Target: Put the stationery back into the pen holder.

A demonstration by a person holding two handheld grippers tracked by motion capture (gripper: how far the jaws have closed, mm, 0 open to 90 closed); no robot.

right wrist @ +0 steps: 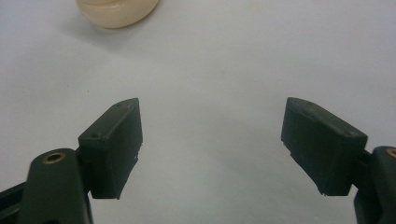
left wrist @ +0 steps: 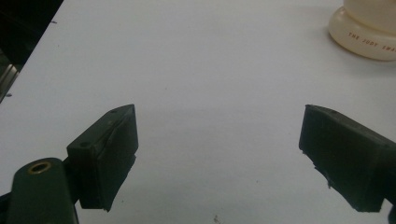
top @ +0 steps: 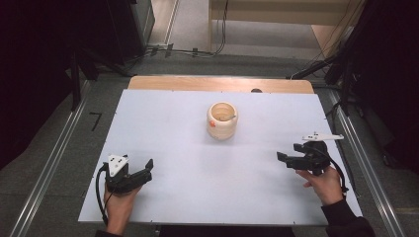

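While the white bench [top: 197, 197] lies bare around it, the cream-coloured pot [top: 222, 120] stands upright toward its far middle, well apart from both hands. From the left tongs [top: 146, 169] it lies ahead and to the right; from the right tongs [top: 282, 158] it lies ahead and to the left, and these look slightly the nearer. Both pairs are spread wide with nothing between their jaws. Something thin lies inside the pot; what it is cannot be told.
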